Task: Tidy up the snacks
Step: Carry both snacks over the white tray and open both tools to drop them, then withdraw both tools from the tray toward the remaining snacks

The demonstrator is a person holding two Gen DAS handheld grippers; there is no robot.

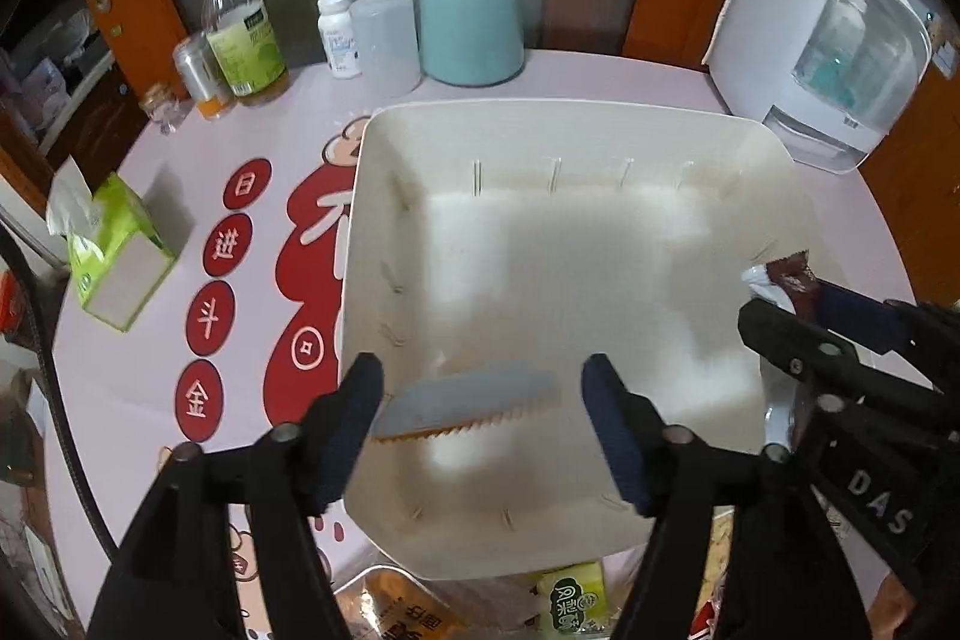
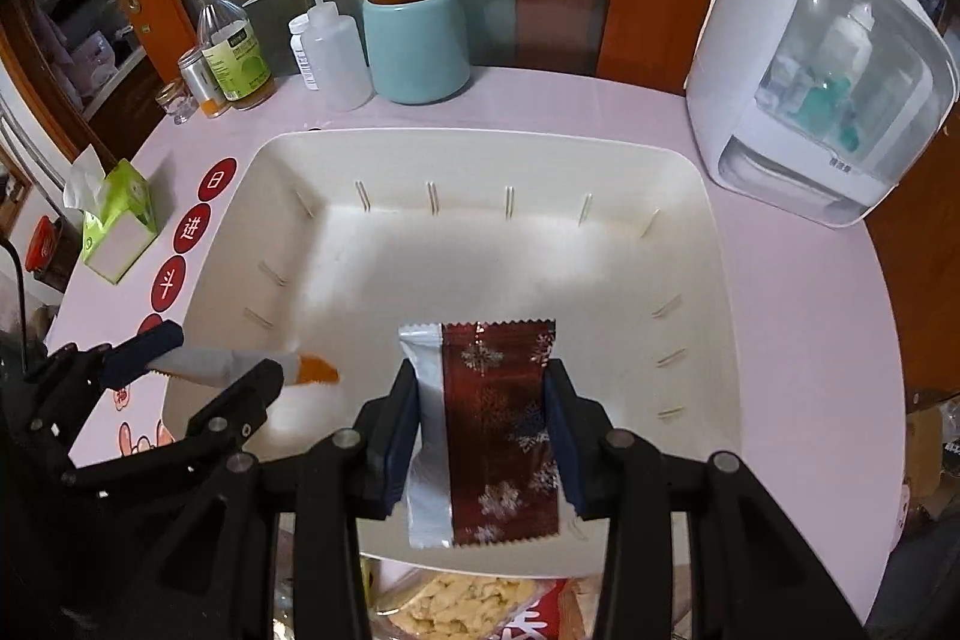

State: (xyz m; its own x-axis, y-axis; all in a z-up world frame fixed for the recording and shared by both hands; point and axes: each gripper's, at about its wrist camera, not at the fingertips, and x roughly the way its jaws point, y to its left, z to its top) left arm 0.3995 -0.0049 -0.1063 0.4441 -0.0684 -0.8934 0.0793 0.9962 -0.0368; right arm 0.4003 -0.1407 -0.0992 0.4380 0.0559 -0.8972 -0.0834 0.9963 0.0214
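Everything here is placed against the cream bin [image 2: 480, 244] standing in the middle of the pink table [image 2: 798, 316].

Left of the bin a green tissue box [image 2: 117, 220] sits near the table edge, and behind the bin's left corner stand a green-labelled bottle [image 2: 231, 52], a white squeeze bottle [image 2: 336, 52] and a teal jar [image 2: 414, 40].

The left gripper [image 1: 483, 424] reaches steeply down over the bin's near left wall, its jaws spread apart and pressing on nothing. Between them, blurred, lies a grey and orange snack packet [image 1: 468, 400] with a sawtooth edge, just above or on the bin floor; which of the two cannot be told. In the right wrist view that packet [image 2: 240, 367] shows at the bin's left wall.

The right gripper [image 2: 483, 436] points down the same way over the bin's near wall, a little right of the left one. Its jaws are clenched on a dark red and silver snack packet [image 2: 492, 436], gripped by its side edges and held upright above the bin floor.

Right of the bin, behind its far corner, stands a white appliance [image 2: 810, 100] with a clear cover.
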